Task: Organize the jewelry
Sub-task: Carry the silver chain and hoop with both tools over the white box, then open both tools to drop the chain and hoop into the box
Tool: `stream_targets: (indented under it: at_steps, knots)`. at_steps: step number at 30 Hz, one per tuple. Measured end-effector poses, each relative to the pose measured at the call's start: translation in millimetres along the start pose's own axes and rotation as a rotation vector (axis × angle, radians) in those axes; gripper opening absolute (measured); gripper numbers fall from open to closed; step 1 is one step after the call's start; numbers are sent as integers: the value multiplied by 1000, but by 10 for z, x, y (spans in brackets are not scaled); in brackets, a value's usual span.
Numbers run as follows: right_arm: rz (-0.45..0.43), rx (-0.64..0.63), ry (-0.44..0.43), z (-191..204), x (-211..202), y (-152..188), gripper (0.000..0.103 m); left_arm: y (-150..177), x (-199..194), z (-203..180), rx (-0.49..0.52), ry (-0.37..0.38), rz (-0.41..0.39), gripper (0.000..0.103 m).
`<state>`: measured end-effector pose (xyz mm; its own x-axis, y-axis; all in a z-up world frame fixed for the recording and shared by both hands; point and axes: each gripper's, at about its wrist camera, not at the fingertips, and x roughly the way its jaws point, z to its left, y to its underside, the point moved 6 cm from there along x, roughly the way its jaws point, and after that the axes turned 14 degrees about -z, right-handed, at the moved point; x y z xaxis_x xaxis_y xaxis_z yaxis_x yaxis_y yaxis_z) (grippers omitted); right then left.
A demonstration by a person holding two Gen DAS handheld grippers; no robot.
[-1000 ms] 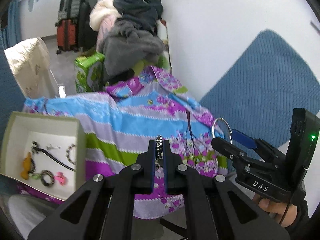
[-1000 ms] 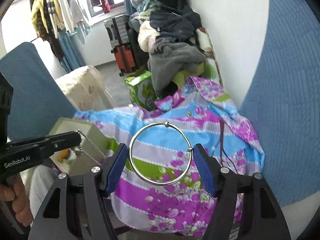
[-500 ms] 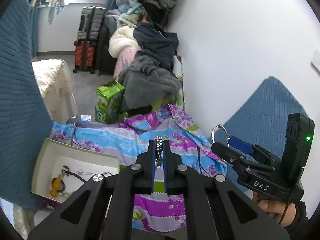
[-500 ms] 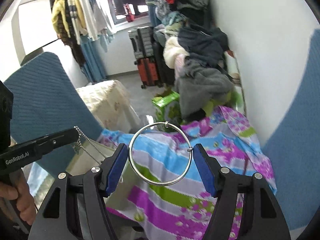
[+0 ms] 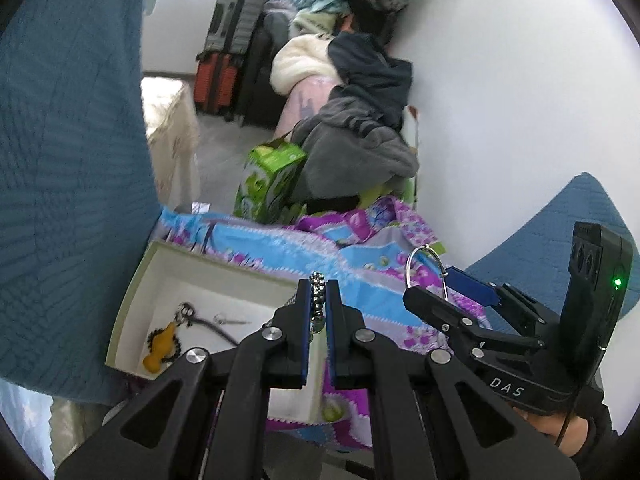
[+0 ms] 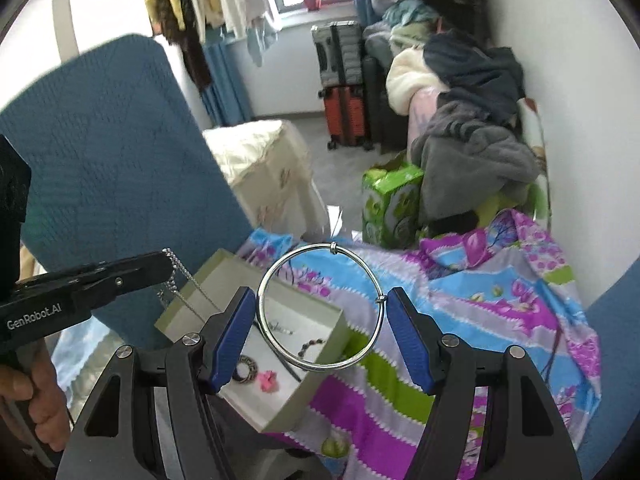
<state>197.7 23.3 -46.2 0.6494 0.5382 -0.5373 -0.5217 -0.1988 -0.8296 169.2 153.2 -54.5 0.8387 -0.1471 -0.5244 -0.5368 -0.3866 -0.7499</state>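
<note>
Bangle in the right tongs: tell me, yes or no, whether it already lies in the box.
No: the bangle is held in the air between the right tongs, above the box.

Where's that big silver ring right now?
The silver ring is clamped between the right gripper's blue fingers, held in the air above the open white box on the flowered cloth; the left camera also shows it, at right.

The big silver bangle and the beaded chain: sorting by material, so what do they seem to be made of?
Thin round silver bangle: looks like polished metal, with bright mirror-like highlights along its rim. Silver beaded chain: probably metal too, its small beads glinting; plated plastic cannot be ruled out.
</note>
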Motion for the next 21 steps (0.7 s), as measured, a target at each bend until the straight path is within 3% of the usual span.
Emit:
stream_targets:
  at_steps: [13, 21]
  knots:
    - [164, -92, -43, 366, 802, 694, 66, 536, 470, 725, -82, -80, 115, 6]
    - [211, -176, -46, 504, 1081, 918, 67, 750, 643, 1031, -51, -160, 161, 6]
